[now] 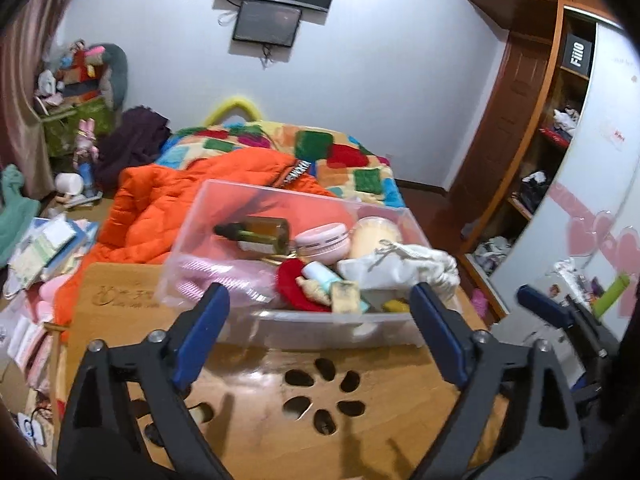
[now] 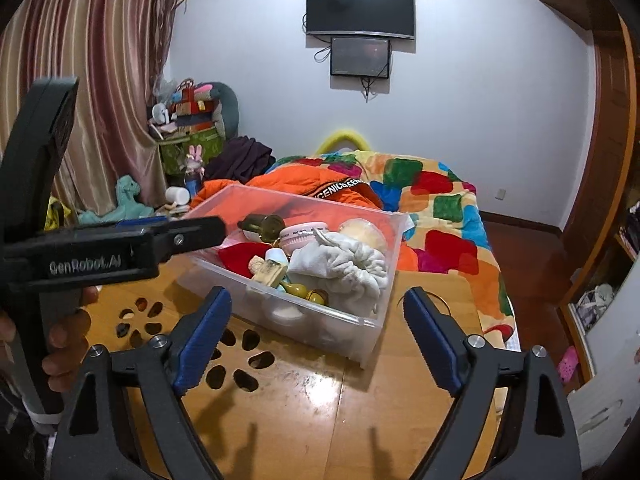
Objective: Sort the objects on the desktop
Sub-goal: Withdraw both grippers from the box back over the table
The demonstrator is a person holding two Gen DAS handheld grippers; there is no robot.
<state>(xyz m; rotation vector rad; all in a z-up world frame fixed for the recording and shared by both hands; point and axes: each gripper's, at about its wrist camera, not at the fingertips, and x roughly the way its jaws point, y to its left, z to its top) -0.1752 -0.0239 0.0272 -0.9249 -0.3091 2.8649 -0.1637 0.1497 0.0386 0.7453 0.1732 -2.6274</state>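
A: How far along does the sorting look?

B: Nearly finished, as a judgement. The clear plastic bin (image 1: 280, 320) stands on the wooden table (image 2: 360, 420) and is heaped with small things — an amber dropper bottle (image 1: 260, 232), a round pink case (image 1: 324, 240), a white drawstring pouch (image 1: 400, 266), something red (image 2: 240, 256), a pale round lid (image 1: 376, 236). The bare tabletop around the bin shows nothing loose in either view.

A: And the grippers?

B: The left gripper (image 1: 320, 336) has its jaws spread wide with nothing between the blue pads; the near wall of the bin sits just beyond them. The right gripper (image 2: 316, 336) is spread wide too, empty, with the bin's corner ahead of it.

A: Anything left to do?

B: Hard to say — the far edge of the table is hidden behind the bin. The bin itself is see-through and sits upright, turned at an angle on the table, just beside the flower-shaped cut-out (image 1: 320, 396). The contents are piled unevenly, the pouch riding high near the right wall.
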